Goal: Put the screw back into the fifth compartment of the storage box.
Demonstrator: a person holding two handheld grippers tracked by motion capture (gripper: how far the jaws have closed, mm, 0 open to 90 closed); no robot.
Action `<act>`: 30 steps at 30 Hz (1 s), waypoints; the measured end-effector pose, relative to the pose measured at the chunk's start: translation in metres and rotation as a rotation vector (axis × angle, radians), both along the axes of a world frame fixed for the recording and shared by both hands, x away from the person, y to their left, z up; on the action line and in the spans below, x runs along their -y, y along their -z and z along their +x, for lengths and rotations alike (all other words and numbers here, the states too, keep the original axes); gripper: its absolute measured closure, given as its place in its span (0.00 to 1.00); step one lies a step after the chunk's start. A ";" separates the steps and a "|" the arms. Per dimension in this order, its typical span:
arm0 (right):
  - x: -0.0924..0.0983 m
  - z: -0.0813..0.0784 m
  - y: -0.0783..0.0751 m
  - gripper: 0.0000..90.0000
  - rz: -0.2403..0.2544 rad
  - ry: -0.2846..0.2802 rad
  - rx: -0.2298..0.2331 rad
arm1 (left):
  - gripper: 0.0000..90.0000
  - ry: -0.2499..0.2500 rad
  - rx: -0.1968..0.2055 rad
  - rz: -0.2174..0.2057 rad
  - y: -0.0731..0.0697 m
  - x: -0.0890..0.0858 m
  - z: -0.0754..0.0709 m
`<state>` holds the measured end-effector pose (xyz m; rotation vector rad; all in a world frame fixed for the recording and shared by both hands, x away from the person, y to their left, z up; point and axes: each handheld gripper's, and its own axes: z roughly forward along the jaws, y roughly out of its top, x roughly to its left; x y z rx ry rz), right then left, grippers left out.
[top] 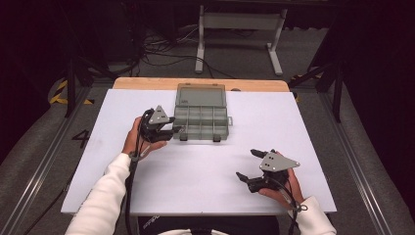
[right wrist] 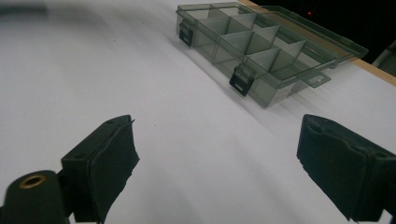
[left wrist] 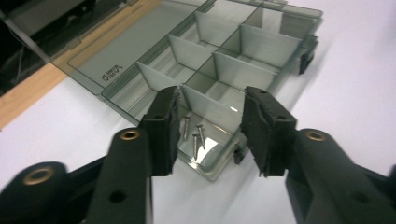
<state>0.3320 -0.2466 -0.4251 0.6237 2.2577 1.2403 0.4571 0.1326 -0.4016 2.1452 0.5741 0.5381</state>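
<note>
A smoky clear organizer box (top: 201,117) with divided compartments lies open at the back middle of the white table top (top: 195,171), its lid (top: 200,93) folded back flat. My left gripper (top: 177,131) is at the box's front left corner. In the left gripper view its jaws (left wrist: 210,100) stand apart over the near corner compartment, where three small screws (left wrist: 195,133) lie loose; nothing is between the pads. My right gripper (top: 247,164) rests at the front right, jaws wide apart (right wrist: 217,135) over bare table, with the box (right wrist: 261,51) farther off.
A wooden strip (top: 147,83) runs along the table's far edge behind the lid. Two black latches (right wrist: 242,80) hang on the box's front wall. Beyond the table are a white stand's legs (top: 240,44) and cables on the floor.
</note>
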 end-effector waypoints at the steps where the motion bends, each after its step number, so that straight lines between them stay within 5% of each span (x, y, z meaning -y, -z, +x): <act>1: 0.000 0.000 0.000 0.14 -0.001 0.000 0.000 | 0.60 0.015 0.007 -0.020 -0.001 -0.001 -0.006; 15: -0.003 -0.001 -0.001 0.14 -0.005 0.007 0.006 | 0.31 0.033 0.089 -0.064 0.007 -0.019 -0.055; 22: -0.003 -0.001 -0.002 0.14 -0.007 0.014 0.010 | 0.20 0.019 0.072 -0.035 0.018 -0.036 -0.075; 25: -0.002 0.000 -0.002 0.14 -0.004 0.019 0.006 | 0.18 -0.018 0.057 -0.072 0.025 -0.053 -0.083; 30: -0.002 0.002 -0.002 0.14 0.006 0.028 -0.002 | 0.17 -0.041 0.027 -0.073 0.037 -0.066 -0.083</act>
